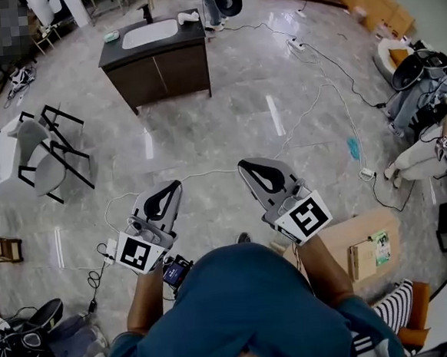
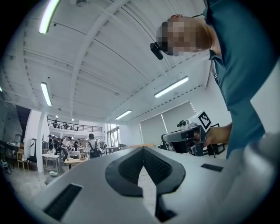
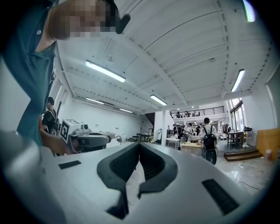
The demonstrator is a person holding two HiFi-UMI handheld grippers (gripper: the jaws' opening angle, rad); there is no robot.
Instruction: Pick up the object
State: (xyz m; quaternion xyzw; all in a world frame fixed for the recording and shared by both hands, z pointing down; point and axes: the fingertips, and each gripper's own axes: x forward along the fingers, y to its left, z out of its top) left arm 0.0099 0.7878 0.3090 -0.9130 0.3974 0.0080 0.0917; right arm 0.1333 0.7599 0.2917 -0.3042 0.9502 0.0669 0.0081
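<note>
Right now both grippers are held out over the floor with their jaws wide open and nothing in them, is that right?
No. The left gripper and right gripper are held out over the floor with nothing in them, but their jaws are shut, not wide open, as the two gripper views show.

Right of the grey two-jaw right gripper [image 1: 246,166], a flat brown cardboard box [image 1: 367,243] is lying partly hidden behind the person's forearm [image 1: 327,270] (its green label is showing too small to read). Behind the matching left gripper [image 1: 175,187], a small black device [image 1: 177,270] is hiding half under the teal shirt [image 1: 249,310].
</note>
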